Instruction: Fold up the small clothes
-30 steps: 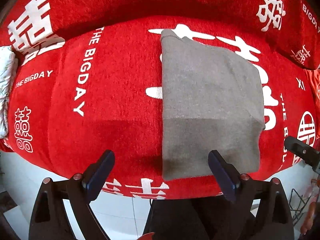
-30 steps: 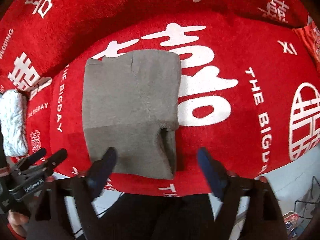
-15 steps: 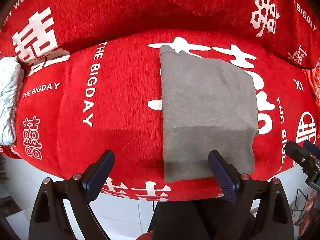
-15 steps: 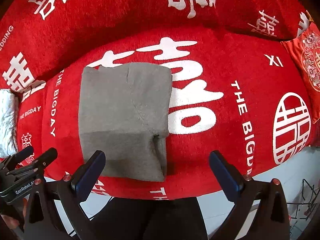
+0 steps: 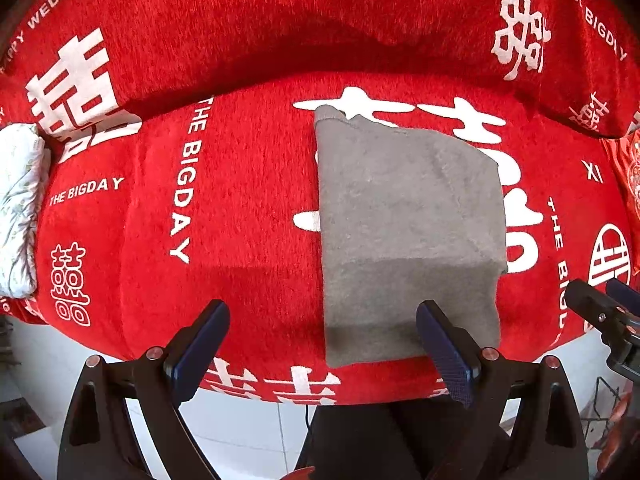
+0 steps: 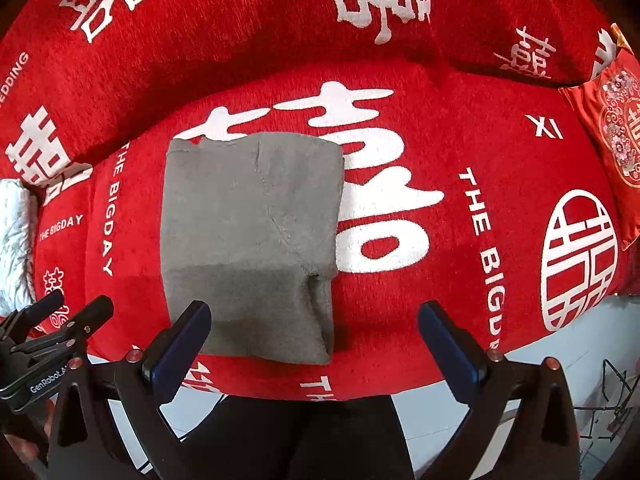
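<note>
1. The grey folded garment (image 5: 408, 240) lies flat on the red sofa cover (image 5: 248, 208), on the seat part, with its near edge hanging a little over the front lip of the seat. I use this garment as my landmark.
2. My left gripper (image 5: 322, 344) hangs above the near edge of the garment, pointing down. Its jaws stand wide apart and hold nothing; the left finger is over bare red cover to the left of the garment, and the right finger is over the garment's near right part, apart from it.
3. My right gripper (image 6: 314, 344) hangs above the same near edge, jaws spread as wide as they go, with nothing held. Its left finger shows over the garment's near left corner, and its right finger is well to the right of the garment, over the red cover.
4. In the right wrist view the garment (image 6: 252, 240) shows a folded layer on top, with a seam running down it and a small gap at its near right corner where the layers meet.
5. Large white characters on the cover run under and to the right of the garment; the words "THE BIGDAY" run down the cover to its left.
6. A white patterned cloth (image 5: 20, 208) lies far left of the garment, at the seat's edge.
7. A red embroidered cushion (image 6: 612, 140) sits far right of the garment, against the backrest.
8. Below the garment's near edge I see pale floor tiles (image 5: 248, 432) and the person's dark trousers (image 6: 296, 440).
</note>
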Motion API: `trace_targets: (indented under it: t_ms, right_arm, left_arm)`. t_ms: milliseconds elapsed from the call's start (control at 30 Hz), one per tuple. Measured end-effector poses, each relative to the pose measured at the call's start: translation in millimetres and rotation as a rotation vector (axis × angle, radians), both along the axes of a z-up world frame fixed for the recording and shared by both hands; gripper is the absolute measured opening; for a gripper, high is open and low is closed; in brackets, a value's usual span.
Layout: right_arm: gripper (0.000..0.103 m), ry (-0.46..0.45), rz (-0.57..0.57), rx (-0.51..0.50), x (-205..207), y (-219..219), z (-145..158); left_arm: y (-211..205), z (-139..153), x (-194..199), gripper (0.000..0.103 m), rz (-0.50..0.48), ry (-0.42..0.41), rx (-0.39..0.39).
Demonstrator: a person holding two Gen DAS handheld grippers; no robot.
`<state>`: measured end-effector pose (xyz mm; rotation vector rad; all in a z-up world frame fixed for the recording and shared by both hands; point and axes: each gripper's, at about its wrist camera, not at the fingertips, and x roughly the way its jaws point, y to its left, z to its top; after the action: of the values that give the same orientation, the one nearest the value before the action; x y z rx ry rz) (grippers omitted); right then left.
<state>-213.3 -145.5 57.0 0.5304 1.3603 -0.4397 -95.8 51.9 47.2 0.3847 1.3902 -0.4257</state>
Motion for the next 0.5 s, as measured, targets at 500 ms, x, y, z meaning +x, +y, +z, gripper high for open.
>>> trace_targets:
  t_ms: [500]
  right_arm:
    - [0.103,-0.002,0.037,-0.039,2.7,6.8,6.3]
  left_arm:
    - [0.5,4.7,-1.7,0.095,-0.013,-0.029,0.021]
